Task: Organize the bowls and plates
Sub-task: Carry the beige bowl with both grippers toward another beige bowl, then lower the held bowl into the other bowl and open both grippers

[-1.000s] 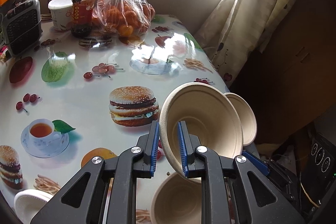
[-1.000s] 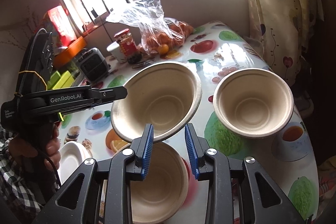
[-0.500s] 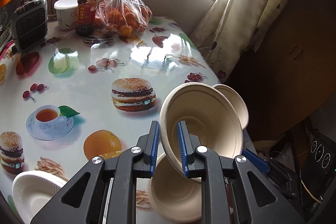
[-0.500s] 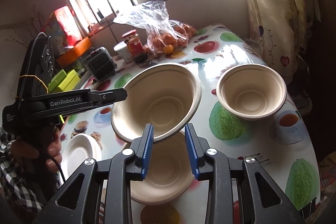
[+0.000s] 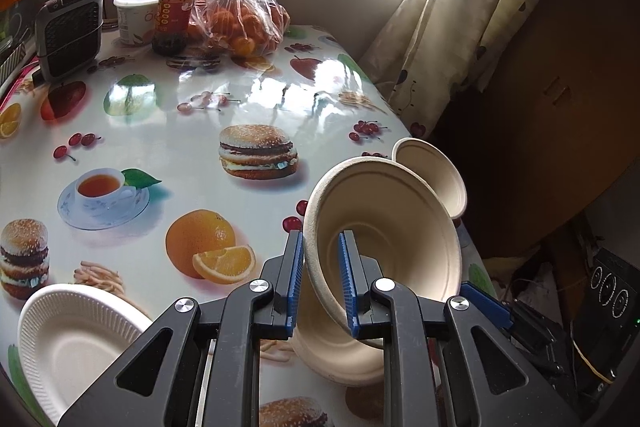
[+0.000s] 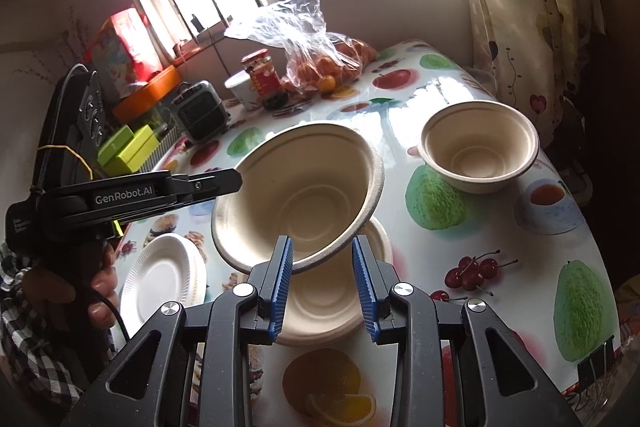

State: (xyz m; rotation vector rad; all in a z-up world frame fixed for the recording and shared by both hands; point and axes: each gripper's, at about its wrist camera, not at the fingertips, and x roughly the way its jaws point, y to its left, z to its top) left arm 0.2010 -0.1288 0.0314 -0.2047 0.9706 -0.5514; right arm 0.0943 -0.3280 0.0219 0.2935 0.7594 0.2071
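Fingers of the left gripper [image 5: 319, 277] are clamped on the rim of a tilted beige paper bowl [image 5: 394, 223] above another beige bowl [image 6: 332, 293] on the fruit-print worktop [image 5: 168, 131], right gripper [image 6: 322, 283] fingers parted, holding nothing, white foam plate [image 5: 70, 335] alongside.
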